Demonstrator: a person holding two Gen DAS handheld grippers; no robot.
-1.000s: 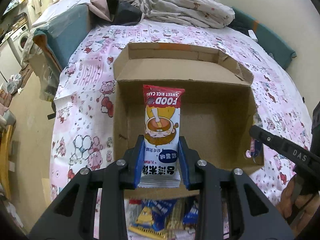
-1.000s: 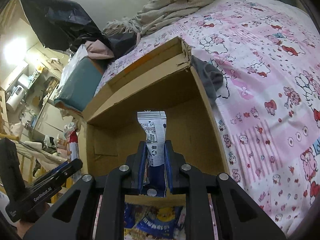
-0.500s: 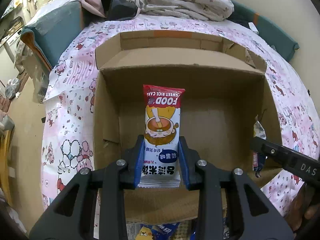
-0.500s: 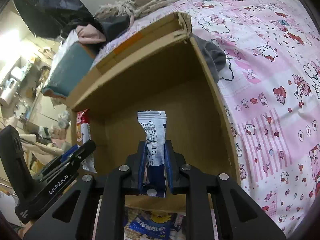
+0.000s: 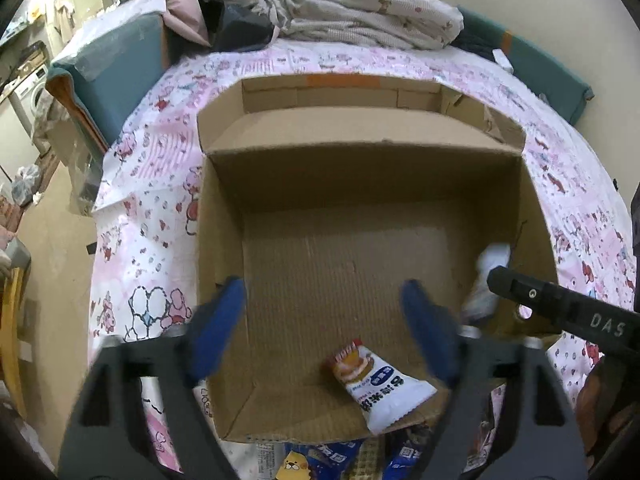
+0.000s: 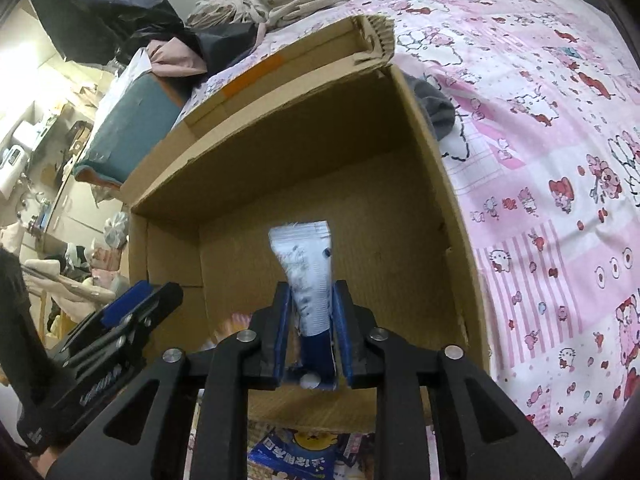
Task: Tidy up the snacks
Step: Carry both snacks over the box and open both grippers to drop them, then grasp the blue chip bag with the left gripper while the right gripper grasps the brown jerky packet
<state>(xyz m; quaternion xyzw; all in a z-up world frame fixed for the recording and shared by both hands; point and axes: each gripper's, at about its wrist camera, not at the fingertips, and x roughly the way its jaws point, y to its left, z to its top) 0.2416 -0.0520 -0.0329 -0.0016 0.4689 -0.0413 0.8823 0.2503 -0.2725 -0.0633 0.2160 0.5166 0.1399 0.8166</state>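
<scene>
An open cardboard box [image 5: 224, 240] sits on the pink printed bedsheet. My left gripper [image 5: 324, 330] hangs over its near side, jaws opening wide with nothing between them. The red-and-white rice cake packet [image 5: 380, 384] lies flat on the box floor just below them. My right gripper [image 6: 313, 328] is over the same box [image 6: 420, 184]. Its jaws are opening around a blue-and-white snack packet [image 6: 308, 276], which stands blurred between the parted pads with a gap showing on the left. The left view shows one of the right gripper's fingers [image 5: 560, 312] at the box's right wall.
Several loose snack packets [image 5: 304, 460] lie on the bed in front of the box's near wall. A crumpled blanket [image 5: 360, 12] and a teal box [image 5: 112, 76] sit beyond. A grey cloth [image 6: 436, 108] lies against the box's right side.
My left jaws have sprung wide and the rice cake packet has dropped onto the box floor. My right jaws have parted around the blue-and-white packet. Both grippers have come closer over the box.
</scene>
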